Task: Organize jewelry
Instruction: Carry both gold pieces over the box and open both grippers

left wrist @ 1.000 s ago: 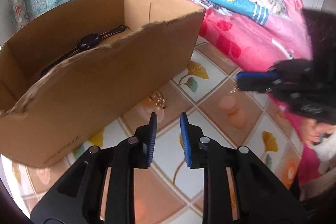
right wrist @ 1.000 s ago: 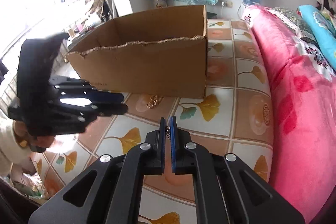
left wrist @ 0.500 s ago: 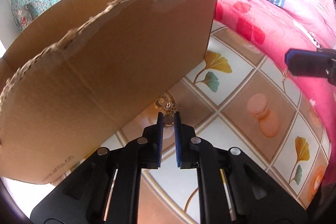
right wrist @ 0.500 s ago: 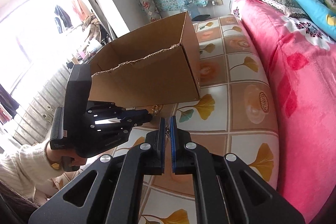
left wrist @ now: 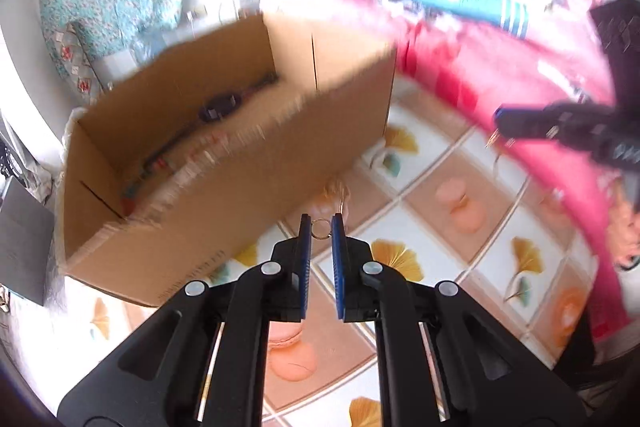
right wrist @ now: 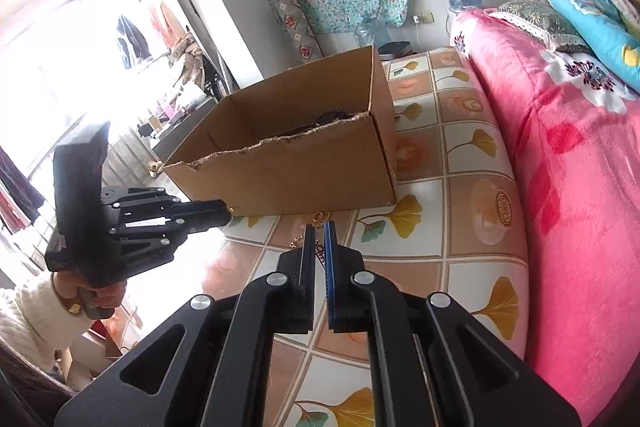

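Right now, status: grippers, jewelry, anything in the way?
Left hand-held gripper shut on a gold ring, chain hanging. Right hand-held gripper shut on a small piece, too small to identify. Box open, watch inside. Nothing in the way.

A small gold ring (left wrist: 320, 228) on a fine chain sits clamped between the left jaws, chain trailing ahead of them.

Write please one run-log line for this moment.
left gripper: shut on ring, jaws just closed | right gripper: shut on small jewelry piece | cardboard box: holds watch
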A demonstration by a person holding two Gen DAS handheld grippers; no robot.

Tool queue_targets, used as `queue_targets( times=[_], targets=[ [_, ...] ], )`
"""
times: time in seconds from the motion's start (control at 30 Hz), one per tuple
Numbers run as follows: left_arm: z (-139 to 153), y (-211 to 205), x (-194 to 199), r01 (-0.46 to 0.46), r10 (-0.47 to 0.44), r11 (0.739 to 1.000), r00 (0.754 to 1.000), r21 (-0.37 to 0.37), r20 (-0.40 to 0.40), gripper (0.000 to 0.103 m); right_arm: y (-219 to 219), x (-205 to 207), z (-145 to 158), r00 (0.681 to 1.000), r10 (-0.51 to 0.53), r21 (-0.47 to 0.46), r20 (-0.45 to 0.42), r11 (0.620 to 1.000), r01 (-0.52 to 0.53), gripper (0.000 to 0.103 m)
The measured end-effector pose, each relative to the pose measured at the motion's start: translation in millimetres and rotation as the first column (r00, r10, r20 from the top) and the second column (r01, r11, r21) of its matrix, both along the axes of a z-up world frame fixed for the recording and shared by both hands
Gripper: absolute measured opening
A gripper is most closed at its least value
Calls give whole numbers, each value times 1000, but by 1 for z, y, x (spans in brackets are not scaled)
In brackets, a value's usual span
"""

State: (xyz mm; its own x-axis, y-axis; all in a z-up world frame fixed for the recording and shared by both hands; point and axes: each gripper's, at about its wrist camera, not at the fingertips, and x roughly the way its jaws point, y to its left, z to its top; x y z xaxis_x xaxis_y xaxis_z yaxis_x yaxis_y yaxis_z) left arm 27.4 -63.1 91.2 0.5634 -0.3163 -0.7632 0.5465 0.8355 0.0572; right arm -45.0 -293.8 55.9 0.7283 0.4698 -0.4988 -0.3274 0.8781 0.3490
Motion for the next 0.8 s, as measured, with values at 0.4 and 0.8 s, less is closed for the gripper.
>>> queue_targets(
  times=[0.4,0.8],
  targets=[
    [32,-3,159,-75,61,996,974,-58,-217,9,57,167,83,988,130,-143,-84,980,-141,6],
    [-55,-10,231,-88,157,983,859,162,-487,13,122,295,27,902,23,-432,-432,872,-230,13]
  ],
)
